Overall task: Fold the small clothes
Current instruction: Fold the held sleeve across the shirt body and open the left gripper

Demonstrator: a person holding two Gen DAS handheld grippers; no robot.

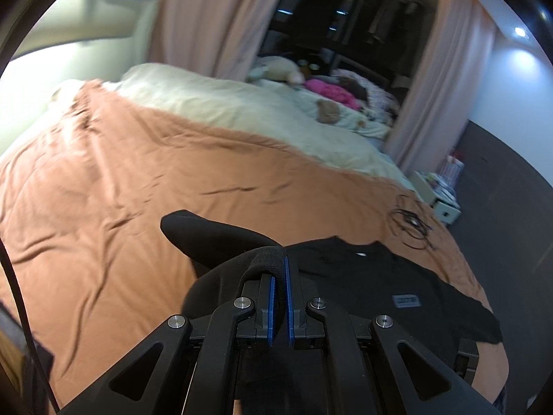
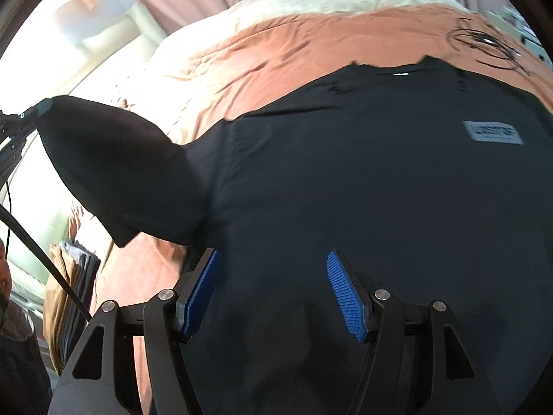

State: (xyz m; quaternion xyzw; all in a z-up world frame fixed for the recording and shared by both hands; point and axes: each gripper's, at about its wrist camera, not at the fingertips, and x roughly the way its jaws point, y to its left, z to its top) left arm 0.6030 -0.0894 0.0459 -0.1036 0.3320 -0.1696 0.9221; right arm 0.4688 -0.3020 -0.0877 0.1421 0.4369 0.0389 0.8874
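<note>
The left gripper (image 1: pixel 280 276) is clamped on the black shirt's (image 2: pixel 345 180) sleeve (image 2: pixel 114 166); the right gripper (image 2: pixel 273 290) is spread wide above the shirt on the bed (image 1: pixel 138 173).

The black T-shirt (image 2: pixel 345 180) is soft, matt knit cloth, with a small grey woven-looking patch (image 2: pixel 492 132) at the right of the frame. Under it the orange bedspread (image 1: pixel 138 173) is matt, creased cotton-like cloth. On the right gripper (image 2: pixel 271 288) the blue pads (image 2: pixel 345 294) are ribbed, rubbery and dull; the arms are matt black plastic with shiny metal pins. The left gripper (image 1: pixel 280 294) has the same finish. The curtains (image 1: pixel 207 17) at upper centre are smooth pinkish cloth.
</note>
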